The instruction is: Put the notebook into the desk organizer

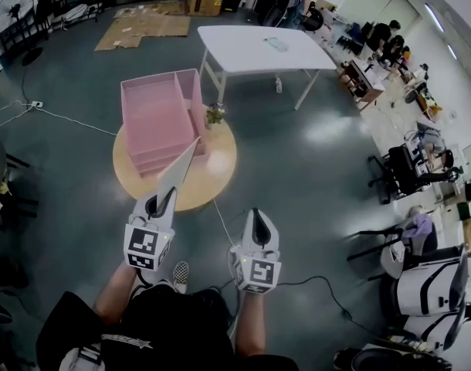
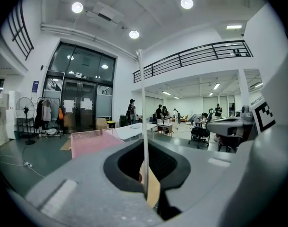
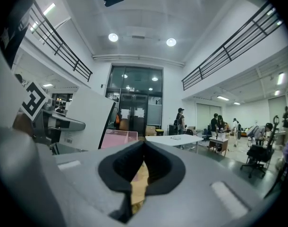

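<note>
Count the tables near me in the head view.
2: the round wooden table under the pink organizer, and the white table beyond it. Farther desks at right may be hidden.

Handheld rig from above: the left gripper and right gripper share pale grey, teardrop-shaped shells. Each ends at the wrist in a white marker cube printed with black squares. Black ribbed lining rims the inner faces of the fingers. The operator wears a black short-sleeved T-shirt with white lettering near the hem, and a black-and-white checkered shoe.
</note>
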Demonstrator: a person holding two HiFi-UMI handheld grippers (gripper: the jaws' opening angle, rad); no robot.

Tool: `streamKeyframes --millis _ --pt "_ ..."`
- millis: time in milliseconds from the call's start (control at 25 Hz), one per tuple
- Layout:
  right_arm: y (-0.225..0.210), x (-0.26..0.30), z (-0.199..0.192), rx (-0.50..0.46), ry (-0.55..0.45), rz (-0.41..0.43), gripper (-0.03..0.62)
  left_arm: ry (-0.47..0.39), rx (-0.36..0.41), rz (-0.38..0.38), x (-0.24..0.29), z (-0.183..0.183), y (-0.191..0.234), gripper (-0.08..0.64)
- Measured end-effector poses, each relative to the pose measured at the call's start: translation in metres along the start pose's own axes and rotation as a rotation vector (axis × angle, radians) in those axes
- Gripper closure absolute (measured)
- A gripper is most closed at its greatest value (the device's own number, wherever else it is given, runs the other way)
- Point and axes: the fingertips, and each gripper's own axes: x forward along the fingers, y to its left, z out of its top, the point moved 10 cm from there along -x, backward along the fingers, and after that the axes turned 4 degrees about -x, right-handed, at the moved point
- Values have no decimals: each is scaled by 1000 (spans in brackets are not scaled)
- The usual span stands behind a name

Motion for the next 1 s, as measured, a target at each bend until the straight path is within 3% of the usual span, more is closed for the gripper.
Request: streamKeyframes --millis 560,1000 --pt "3 98 21 -27 -56 156 588 -45 -17 185 20 18 53 543" --pt "-25 225 42 -33 -90 346 588 -46 5 378 86 44 79 543"
